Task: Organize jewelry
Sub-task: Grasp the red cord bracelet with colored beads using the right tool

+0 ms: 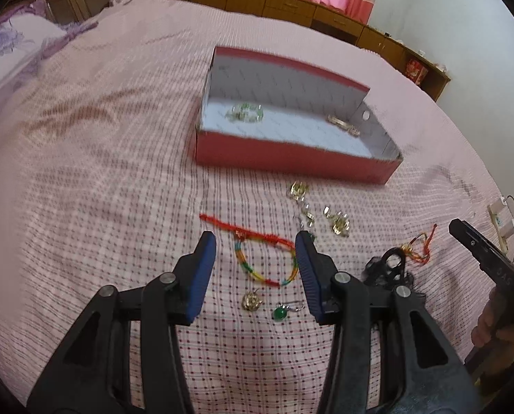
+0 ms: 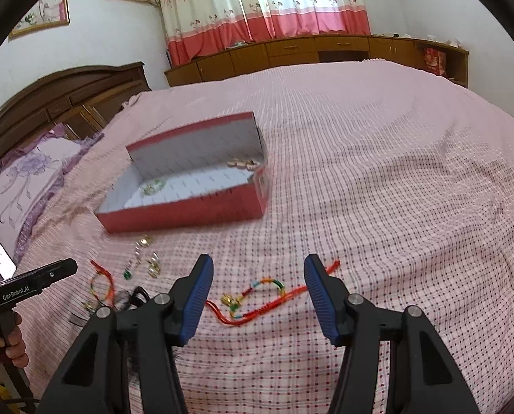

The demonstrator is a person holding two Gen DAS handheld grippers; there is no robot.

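A red box [image 1: 291, 158] with a white inside lies open on the pink bedspread, also in the right wrist view [image 2: 188, 214]. It holds a green bangle [image 1: 244, 112] and gold pieces [image 1: 343, 124]. My left gripper [image 1: 256, 241] is open and empty above a red and multicoloured cord bracelet [image 1: 267, 262]. A gold pendant [image 1: 251, 301], a green pendant [image 1: 280, 312] and gold earrings [image 1: 338, 222] lie nearby. My right gripper [image 2: 258, 272] is open and empty over another red cord bracelet [image 2: 257, 296].
A black hair clip [image 1: 389, 269] lies right of my left gripper. Pillows [image 2: 26, 176] and a wooden headboard [image 2: 67, 86] are at the left. Wooden cabinets [image 2: 291, 51] and curtains line the far wall.
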